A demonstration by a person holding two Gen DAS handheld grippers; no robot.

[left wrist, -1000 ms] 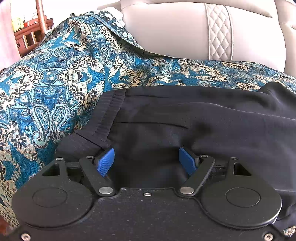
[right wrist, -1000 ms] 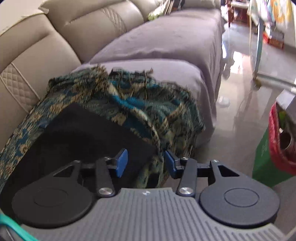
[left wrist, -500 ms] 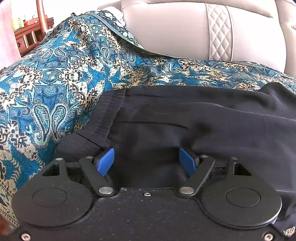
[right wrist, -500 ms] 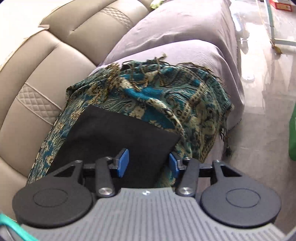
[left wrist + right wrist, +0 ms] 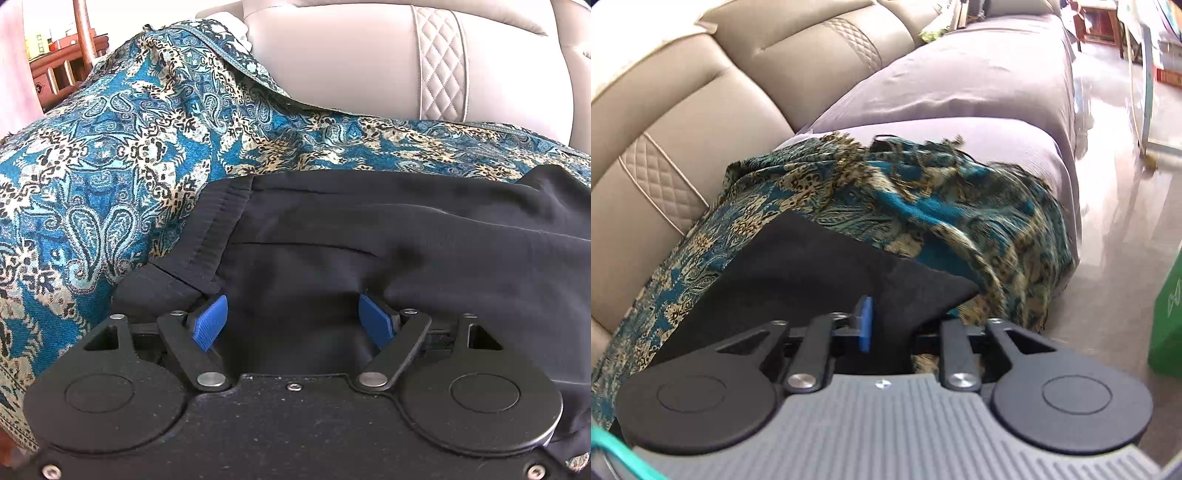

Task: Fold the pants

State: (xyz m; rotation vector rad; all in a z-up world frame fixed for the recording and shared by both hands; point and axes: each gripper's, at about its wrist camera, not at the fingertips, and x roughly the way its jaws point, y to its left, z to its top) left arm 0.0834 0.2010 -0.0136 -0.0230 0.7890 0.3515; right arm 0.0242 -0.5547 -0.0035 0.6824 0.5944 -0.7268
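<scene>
Black pants (image 5: 369, 229) lie on a blue paisley throw (image 5: 110, 147) over the sofa seat. In the left wrist view the ribbed waistband (image 5: 210, 236) is at the left. My left gripper (image 5: 293, 321) is open, its blue pads resting on the cloth just right of the waistband. In the right wrist view the leg end of the pants (image 5: 812, 273) lies on the throw (image 5: 923, 206). My right gripper (image 5: 886, 325) is shut on the pants' near corner; only the left blue pad (image 5: 865, 323) shows, the other is hidden by the lifted cloth.
The beige leather sofa back (image 5: 369, 66) stands behind the pants. A grey-covered seat (image 5: 960, 81) runs on past the throw. The tiled floor (image 5: 1123, 184) drops off to the right, with a green bag (image 5: 1167, 314) by the sofa front.
My right gripper has closed on the pants' leg-end corner, which now bunches up between its fingers. The left gripper has not moved.
</scene>
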